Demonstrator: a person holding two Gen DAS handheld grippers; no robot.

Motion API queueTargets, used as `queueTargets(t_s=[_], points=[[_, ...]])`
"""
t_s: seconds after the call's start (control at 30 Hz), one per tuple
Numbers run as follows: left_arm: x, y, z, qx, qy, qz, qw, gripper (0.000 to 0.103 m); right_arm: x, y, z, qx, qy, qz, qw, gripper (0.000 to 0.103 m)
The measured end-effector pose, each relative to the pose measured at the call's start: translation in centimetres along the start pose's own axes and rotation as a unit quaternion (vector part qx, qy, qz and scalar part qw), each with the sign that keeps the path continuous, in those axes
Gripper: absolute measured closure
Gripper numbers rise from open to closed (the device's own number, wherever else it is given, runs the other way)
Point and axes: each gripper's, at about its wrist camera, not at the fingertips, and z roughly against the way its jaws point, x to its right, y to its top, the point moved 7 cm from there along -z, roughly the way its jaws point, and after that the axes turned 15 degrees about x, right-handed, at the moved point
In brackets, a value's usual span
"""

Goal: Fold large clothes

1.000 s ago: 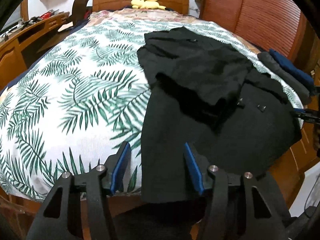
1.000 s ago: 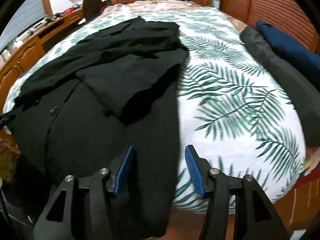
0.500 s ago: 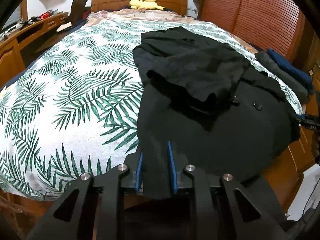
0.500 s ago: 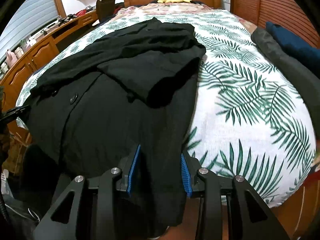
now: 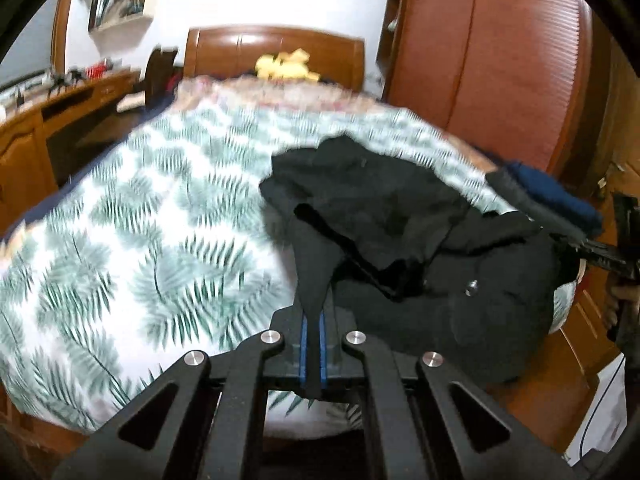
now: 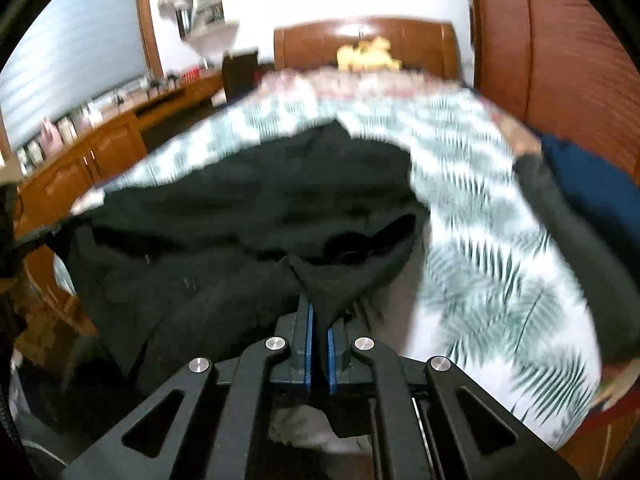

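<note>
The left claw is clenching a hem corner of the black coat, the dark cloth running up between its blue pads; its jaws have just been closing onto that cloth. The right claw is likewise gripping the coat's other hem corner, its jaws having just been closing too, with fabric pinched between them and hanging below. From both claws the hem is pulling up off the bed, while the rest of the coat is lying bunched across the leaf-print bedspread. Folded dark clothes are sitting at the bed's right edge. A yellow soft toy is resting by the wooden headboard. Both views are blurring.
</note>
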Motion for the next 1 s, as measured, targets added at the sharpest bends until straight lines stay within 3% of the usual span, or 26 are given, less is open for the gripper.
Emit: queueTargets(t_s=[0.27,0.47,0.6,0.77,1.0], points=[[0.9,6.5,6.5,0.081,-0.007,-0.006,0.9967,0.099,-1.1,6.1,6.1,0.087,0.016,-0.003,0.996,0.098],[1.3,9.7,11.6,0.131,-0.006,-0.012,0.9913,0.099,-2.7,7.9,12.2,0.131,0.029,0.019,0.991,0.098],[1.7,11.2,13.5,0.153,-0.004,-0.021,0.988,0.099,-2.0,7.1,15.7,0.152,0.037,0.016,0.987,0.098],[0.2,10.3,10.4,0.127,0.012,-0.021,0.9916,0.099,-1.2,5.1,12.9,0.124,0.024,0.024,0.992,0.098],[-1.9,8.6,2.8,0.064,0.03,0.003,0.9975,0.099,1.6,4.7,4.4,0.069,0.02,-0.017,0.997,0.098]])
